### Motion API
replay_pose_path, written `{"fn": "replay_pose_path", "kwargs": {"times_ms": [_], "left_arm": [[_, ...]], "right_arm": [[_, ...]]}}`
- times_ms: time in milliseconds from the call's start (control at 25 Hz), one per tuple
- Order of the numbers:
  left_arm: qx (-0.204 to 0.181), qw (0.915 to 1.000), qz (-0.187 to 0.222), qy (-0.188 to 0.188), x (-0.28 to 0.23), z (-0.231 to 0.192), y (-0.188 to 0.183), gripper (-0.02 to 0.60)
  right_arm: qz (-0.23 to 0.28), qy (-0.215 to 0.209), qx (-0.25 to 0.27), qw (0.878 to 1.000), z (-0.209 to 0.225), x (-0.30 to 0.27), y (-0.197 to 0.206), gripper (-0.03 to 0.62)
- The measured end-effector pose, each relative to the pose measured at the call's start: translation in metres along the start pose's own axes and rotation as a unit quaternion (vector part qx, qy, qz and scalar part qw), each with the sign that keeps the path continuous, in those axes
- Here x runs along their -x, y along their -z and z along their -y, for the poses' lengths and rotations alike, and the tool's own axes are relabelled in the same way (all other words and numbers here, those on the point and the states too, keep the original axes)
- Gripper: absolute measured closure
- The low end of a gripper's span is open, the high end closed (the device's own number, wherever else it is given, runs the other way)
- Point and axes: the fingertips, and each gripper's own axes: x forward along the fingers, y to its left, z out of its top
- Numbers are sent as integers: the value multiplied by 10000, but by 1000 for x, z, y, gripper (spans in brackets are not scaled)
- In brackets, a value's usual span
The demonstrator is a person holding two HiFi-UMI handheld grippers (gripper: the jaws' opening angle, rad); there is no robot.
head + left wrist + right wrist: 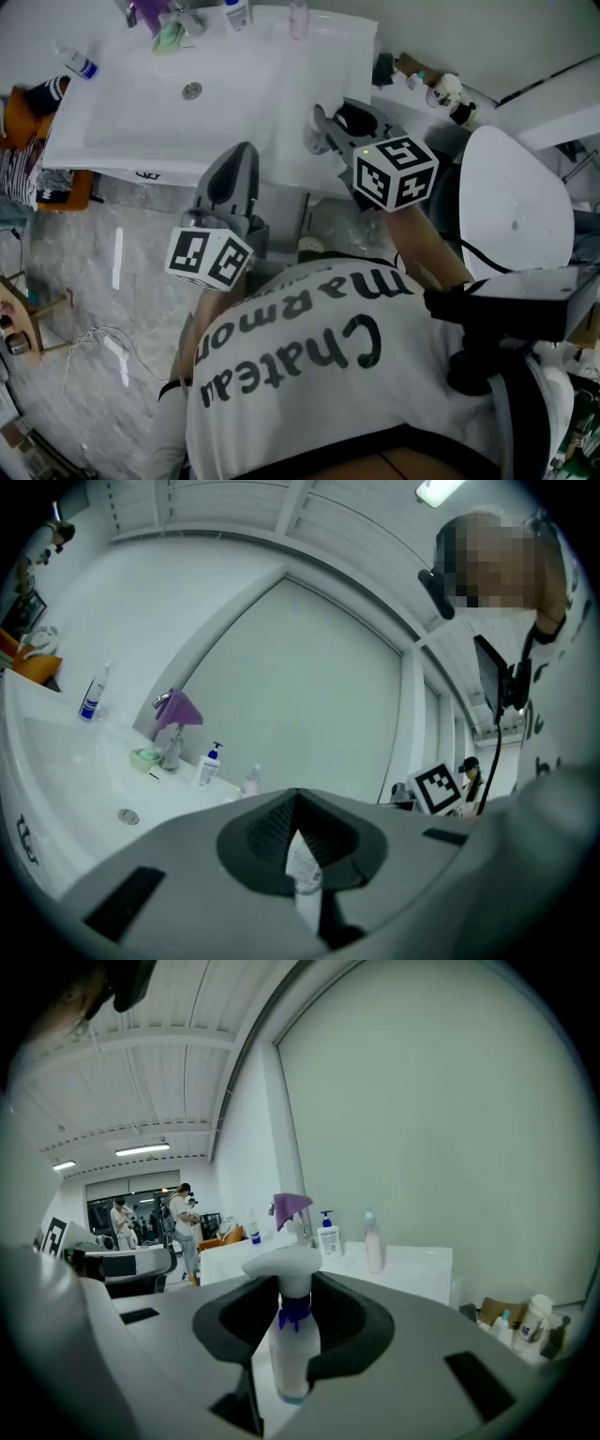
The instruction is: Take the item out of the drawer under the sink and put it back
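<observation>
Nearest is the person's white shirt [319, 375] with black lettering, and both grippers reach out past it.

The left gripper [298, 808] points level toward the sink [112, 112]. Its jaws are drawn together. A thin pale sliver shows in the seam between them, but I cannot tell what it is.

The right gripper [292, 1283] is tipped slightly down and is clamped on the spray bottle [292, 1344]. The bottle stands upright between the jaws. It has a white body, a blue collar and a white trigger head above the pads. In the head view this gripper is at the sink's front right corner, so the bottle is up at basin level in the jaws.

Beyond the grippers is the white basin with its drain [191, 90]. At its back edge are:
- a tap draped with a purple cloth [178, 708]
- a green dish [145, 757] beside the tap
- a pump bottle [210, 763]
- a pinkish bottle [373, 1241]
- a blue-labelled bottle [91, 697] at the far left

To the right of the sink is a toilet [516, 206] with its lid shut. Small bottles [445, 89] stand on the ledge behind it. Far off in the right gripper view, people [183, 1222] stand in an open hall.
</observation>
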Motion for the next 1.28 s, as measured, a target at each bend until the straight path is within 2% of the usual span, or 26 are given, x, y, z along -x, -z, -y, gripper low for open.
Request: {"fn": "replay_pose_path", "kwargs": {"times_ms": [160,400,600,800,960,1160,1280], "left_arm": [[-34,9998,-128,-113,2,12,10,577],[-122,9990,-74,-418,1,8,8,577],[-128,9984,-152,-522,0,13,14,577],[-307,9970,-204,-673,1,14,17,577],[-222,9961,-285,-805,6,9,26,577],[-149,9967,-314,-729,-1,5,27,577],[-155,9958,-284,-852,-4,2,28,577]], "right_arm": [[-176,-248,39,9995,7,-5,15,480],[-265,-493,460,9974,4,-14,25,480],[-328,-611,358,9969,9,-14,32,480],[-279,-777,358,9959,14,-20,28,480],[-245,-925,520,9941,5,-20,31,479],[-203,-989,721,9923,-3,-20,32,479],[-226,-1010,913,9904,-7,-18,36,477]]}}
